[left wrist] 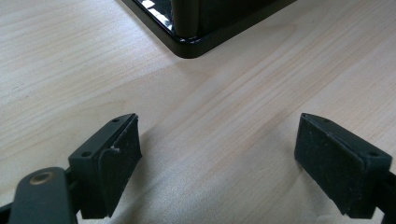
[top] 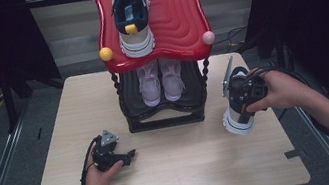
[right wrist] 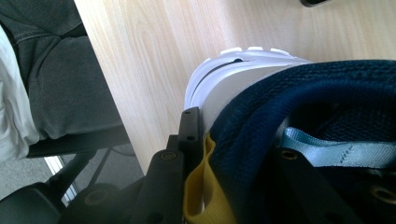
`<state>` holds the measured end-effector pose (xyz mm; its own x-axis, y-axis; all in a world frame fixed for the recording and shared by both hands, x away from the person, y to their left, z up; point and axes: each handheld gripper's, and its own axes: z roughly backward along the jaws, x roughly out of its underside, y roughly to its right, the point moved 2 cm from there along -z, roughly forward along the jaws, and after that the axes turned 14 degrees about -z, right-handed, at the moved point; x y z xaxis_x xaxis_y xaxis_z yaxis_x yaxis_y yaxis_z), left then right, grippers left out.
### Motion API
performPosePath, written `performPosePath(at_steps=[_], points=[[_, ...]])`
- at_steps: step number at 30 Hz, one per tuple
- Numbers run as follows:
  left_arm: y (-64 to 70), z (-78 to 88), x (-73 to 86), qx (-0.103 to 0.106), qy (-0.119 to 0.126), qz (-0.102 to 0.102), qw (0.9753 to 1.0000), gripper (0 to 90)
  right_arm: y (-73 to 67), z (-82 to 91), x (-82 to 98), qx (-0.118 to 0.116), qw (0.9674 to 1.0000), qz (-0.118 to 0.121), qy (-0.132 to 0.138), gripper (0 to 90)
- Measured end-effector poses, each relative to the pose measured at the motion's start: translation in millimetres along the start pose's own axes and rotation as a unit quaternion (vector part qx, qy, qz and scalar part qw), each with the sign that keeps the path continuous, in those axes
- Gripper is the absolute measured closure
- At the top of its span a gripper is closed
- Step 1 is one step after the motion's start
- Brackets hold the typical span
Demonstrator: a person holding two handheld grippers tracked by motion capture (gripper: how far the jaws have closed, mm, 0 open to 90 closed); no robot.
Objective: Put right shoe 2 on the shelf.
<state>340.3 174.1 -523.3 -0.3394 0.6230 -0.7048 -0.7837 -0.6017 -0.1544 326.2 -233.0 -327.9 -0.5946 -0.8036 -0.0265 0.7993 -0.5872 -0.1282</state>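
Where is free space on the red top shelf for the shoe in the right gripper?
On the red top shelf, the right half beside the navy shoe is bare. The lower shelf is crowded by the pink pair. The right gripper holds the sneaker.

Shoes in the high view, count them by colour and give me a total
Navy and white sneakers: 2, one on the red top shelf, one in the right claw
Pale pink sneakers: 2, left and right on the lower shelf
Total: 4
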Motion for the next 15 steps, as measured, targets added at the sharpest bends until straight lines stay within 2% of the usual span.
performPosePath(at_steps=[1,7,15], points=[[-0.1,0.0,0.0,0.000,0.000,-0.001,1.0000,13.9,-1.1,3.0,-0.3,0.000,1.0000,-0.006,-0.002,74.1],[0.0,0.0,0.0,0.000,0.000,0.000,1.0000,13.9,-3.1,22.2,-5.3,0.014,0.9999,0.005,0.001,74.1],[0.0,0.0,0.0,0.000,0.000,0.000,1.0000,13.8,-8.5,46.8,-9.8,0.029,0.9996,0.004,-0.002,74.1]])
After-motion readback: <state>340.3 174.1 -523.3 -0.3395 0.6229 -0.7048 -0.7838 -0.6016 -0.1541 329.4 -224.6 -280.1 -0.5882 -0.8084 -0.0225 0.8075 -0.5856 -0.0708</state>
